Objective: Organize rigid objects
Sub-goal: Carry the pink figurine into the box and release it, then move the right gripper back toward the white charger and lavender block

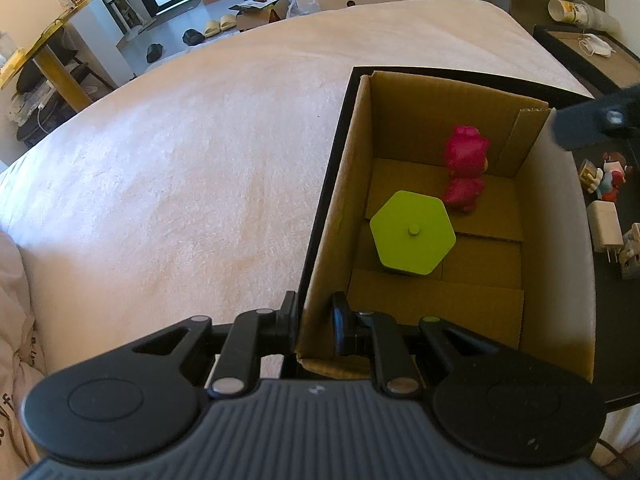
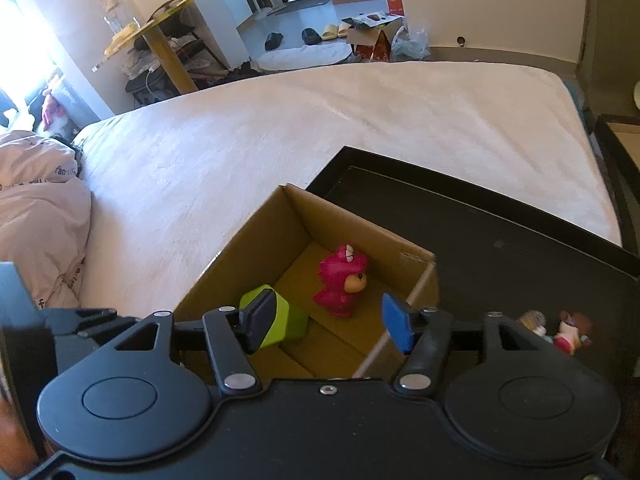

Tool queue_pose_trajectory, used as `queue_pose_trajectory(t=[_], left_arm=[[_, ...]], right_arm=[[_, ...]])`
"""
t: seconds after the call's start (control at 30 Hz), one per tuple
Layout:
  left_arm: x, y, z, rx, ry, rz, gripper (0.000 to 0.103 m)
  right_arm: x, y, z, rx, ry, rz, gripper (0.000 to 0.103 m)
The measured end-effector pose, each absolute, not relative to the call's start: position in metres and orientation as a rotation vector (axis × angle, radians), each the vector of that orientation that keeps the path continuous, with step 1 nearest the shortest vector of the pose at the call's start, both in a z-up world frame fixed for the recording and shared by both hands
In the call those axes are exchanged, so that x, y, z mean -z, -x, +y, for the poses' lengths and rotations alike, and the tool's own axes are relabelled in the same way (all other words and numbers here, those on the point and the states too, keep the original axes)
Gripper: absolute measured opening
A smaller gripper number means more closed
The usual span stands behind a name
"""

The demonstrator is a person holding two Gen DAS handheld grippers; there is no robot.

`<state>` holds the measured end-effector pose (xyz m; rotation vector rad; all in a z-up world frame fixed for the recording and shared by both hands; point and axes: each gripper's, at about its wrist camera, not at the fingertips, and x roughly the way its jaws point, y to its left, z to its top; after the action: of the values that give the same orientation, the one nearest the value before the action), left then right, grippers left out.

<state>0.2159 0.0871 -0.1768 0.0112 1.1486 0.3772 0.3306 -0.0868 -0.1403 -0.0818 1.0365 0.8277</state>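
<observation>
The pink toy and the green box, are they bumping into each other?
Apart. In the left wrist view, a strip of bare cardboard floor shows between the pink toy and the green box inside the cardboard box.

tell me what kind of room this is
Most likely a lived-in bedroom or studio flat: a wide bed with a pale fuzzy blanket, a crumpled pink duvet at its edge, and slippers on the floor by the doorway.

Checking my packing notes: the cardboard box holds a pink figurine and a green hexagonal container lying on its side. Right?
Not quite. The green hexagonal container stands upright, lid knob facing up, as the left wrist view shows. It does share the cardboard box with the pink figurine.
</observation>
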Motion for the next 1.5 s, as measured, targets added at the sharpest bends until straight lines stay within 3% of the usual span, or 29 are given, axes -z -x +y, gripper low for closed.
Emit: queue_pose_trajectory(t=[0.77, 1.5], left_arm=[[0.176, -0.215, 0.086, -0.378, -0.014, 1.15, 0.016], [0.178, -0.217, 0.083, -0.379, -0.045, 1.155, 0.016]], right_arm=[[0.14, -0.332, -0.17, -0.727, 0.029, 1.017, 0.064], [0.177, -0.353, -0.263, -0.492, -0.07, 1.053, 0.065]])
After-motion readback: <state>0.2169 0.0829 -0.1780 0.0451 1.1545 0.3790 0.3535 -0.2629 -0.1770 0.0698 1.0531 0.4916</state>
